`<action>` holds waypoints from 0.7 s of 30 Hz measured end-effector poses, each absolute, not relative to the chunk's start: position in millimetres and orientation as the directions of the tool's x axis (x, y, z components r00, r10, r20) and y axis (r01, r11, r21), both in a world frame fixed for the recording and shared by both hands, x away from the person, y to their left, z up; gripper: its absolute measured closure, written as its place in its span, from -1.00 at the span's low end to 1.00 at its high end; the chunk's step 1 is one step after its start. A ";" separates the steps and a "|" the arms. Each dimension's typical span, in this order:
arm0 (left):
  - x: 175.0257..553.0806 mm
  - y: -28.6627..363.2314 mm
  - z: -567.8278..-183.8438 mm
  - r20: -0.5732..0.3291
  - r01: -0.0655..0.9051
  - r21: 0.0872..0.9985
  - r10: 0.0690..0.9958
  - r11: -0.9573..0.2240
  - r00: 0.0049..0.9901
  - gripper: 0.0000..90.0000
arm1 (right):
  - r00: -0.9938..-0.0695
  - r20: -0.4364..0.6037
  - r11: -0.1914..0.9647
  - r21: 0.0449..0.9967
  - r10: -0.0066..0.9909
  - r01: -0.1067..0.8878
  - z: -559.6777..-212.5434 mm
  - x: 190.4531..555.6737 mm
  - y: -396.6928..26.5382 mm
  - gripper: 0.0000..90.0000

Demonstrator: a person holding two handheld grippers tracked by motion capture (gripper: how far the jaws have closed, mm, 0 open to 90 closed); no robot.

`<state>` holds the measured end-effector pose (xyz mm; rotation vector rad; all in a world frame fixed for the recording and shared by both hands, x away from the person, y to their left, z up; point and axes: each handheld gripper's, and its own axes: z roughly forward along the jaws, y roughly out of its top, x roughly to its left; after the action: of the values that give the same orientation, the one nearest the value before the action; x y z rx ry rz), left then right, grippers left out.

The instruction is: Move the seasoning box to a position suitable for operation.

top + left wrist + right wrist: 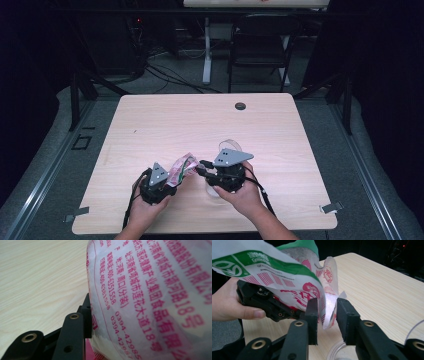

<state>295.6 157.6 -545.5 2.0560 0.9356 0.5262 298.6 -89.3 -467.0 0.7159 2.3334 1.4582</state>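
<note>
While the person's left hand (pixel 145 202) kept the left gripper (pixel 167 181) low over the near part of the counter (pixel 165 120), its fingers (pixel 75 332) pressed against the near end of a printed plastic bag (pixel 182 167); in the left gripper view one black finger lay flat on the film, the other was hidden behind it, so they appeared to pinch the bag, though the far finger could not be checked. From those fingers the bag ran up and away to the right, its long axis pointing toward the other hand. At its far, torn edge (pixel 329 312) the right gripper (pixel 326 320) waited: in the right gripper view its fingers (pixel 347 317) stood spread, one on each side of the loose film, which hung in the gap between them, nearer the left-hand finger and not clamped. Just below those fingers sat a clear plastic container (pixel 338 351), with its transparent rim (pixel 231 146) showing beyond the right hand (pixel 240 192). Judged from this, the next move would turn on closing the right fingers on that edge, since the bag's mouth already lay between them and above the container.
</note>
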 end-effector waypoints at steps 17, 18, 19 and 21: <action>300.2 158.0 -538.0 0.098 0.423 0.794 0.779 -0.437 0.619 0.35 | -0.830 -0.037 0.362 0.910 0.557 0.202 -453.6 286.7 -96.7 0.39; 301.3 157.5 -537.2 0.098 0.424 0.795 0.780 -0.435 0.617 0.35 | -0.830 -0.046 0.368 0.909 0.555 0.196 -451.2 286.0 -97.6 0.38; 302.5 157.4 -536.1 0.097 0.427 0.791 0.779 -0.438 0.620 0.35 | -0.830 -0.055 0.371 0.909 0.556 0.189 -449.0 285.2 -98.4 0.37; 306.2 156.0 -534.7 0.090 0.440 0.782 0.778 -0.442 0.622 0.35 | -0.829 -0.072 0.377 0.910 0.555 0.173 -444.8 283.7 -100.4 0.33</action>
<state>306.2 156.0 -534.7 2.0955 0.9520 0.5773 283.7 -100.4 -444.8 0.6340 2.2757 1.4375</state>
